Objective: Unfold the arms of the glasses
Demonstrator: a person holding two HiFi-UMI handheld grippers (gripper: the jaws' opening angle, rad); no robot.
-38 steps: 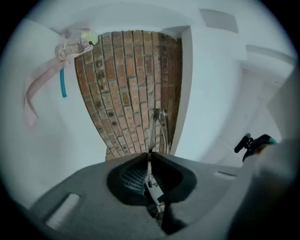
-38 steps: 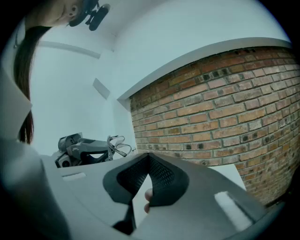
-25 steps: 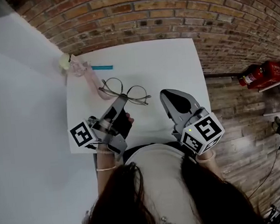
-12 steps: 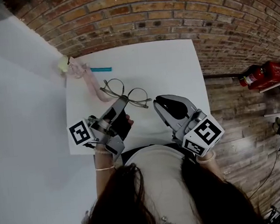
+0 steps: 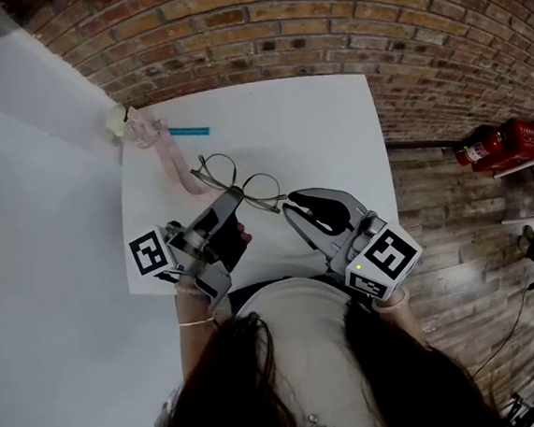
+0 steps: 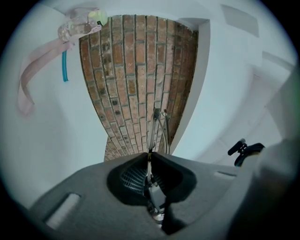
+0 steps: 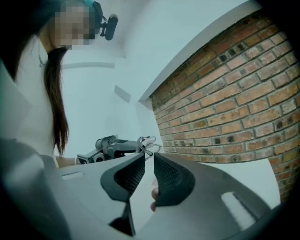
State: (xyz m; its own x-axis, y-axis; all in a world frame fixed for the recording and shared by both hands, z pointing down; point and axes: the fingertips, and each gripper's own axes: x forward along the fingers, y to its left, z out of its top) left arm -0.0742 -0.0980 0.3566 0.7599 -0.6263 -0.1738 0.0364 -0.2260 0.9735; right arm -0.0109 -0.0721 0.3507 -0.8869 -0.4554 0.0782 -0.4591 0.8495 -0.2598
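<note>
Thin metal-framed glasses (image 5: pixel 235 178) are held just above the white table (image 5: pixel 324 127). My left gripper (image 5: pixel 236 195) is shut on the frame near the bridge; in the left gripper view the wire frame (image 6: pixel 157 129) runs out from between the closed jaws (image 6: pixel 149 157). My right gripper (image 5: pixel 288 203) sits just right of the glasses, its tips close to the right lens rim. Its jaws stand narrowly open with nothing between them (image 7: pixel 149 155). In the right gripper view the glasses (image 7: pixel 147 142) show just past the tips, with the left gripper (image 7: pixel 110 147) behind.
A pink strap with a pale clear piece (image 5: pixel 151 134) and a teal pen (image 5: pixel 189 130) lie at the table's far left corner. A brick wall (image 5: pixel 324 24) backs the table. A red fire extinguisher (image 5: pixel 493 143) lies on the wooden floor to the right.
My right gripper has moved left, up to the right side of the glasses. The left gripper keeps hold of the frame and has barely shifted.
</note>
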